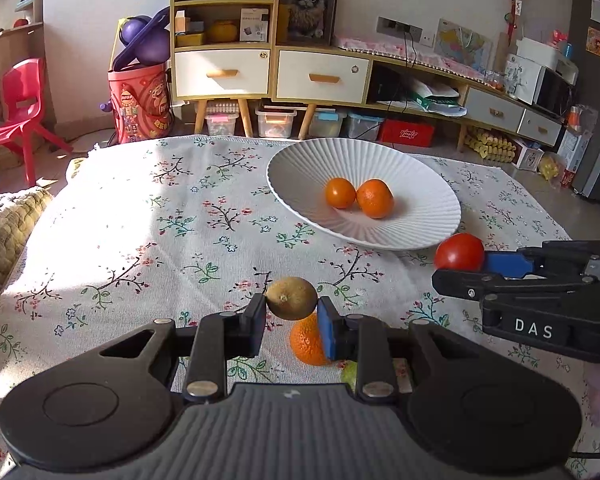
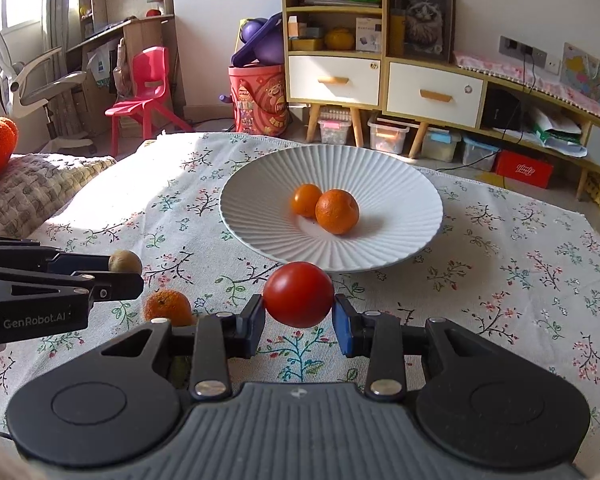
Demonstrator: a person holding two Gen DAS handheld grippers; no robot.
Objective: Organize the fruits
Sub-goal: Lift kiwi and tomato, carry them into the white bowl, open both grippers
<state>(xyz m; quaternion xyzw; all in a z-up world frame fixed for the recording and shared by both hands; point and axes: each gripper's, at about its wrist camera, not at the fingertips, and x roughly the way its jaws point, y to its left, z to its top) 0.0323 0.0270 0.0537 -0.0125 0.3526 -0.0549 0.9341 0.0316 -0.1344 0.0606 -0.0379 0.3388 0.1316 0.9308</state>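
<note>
We noted the left tool (image 1: 292, 312) clenched on a kiwi (image 1: 291, 298), held above a mandarin (image 1: 309, 340) on the counter (image 1: 140, 220). The right tool (image 2: 299, 316) gripped a tomato (image 2: 299, 294) near the plate (image 2: 380, 256). Beyond, two mandarins (image 2: 326, 206) sat touching in the plate.

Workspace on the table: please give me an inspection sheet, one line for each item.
Surface: floral tablecloth, part sunlit.
Job's things: white ribbed plate holding two oranges; kiwi and tomato held above the cloth; one orange on the cloth.
Clutter: a green item under the left gripper, unclear.
Grippers: left gripper shut on kiwi; right gripper shut on tomato.
Cables: black cable at the wall sockets.
Surroundings: shelf cabinet, red chair, storage boxes.
</note>
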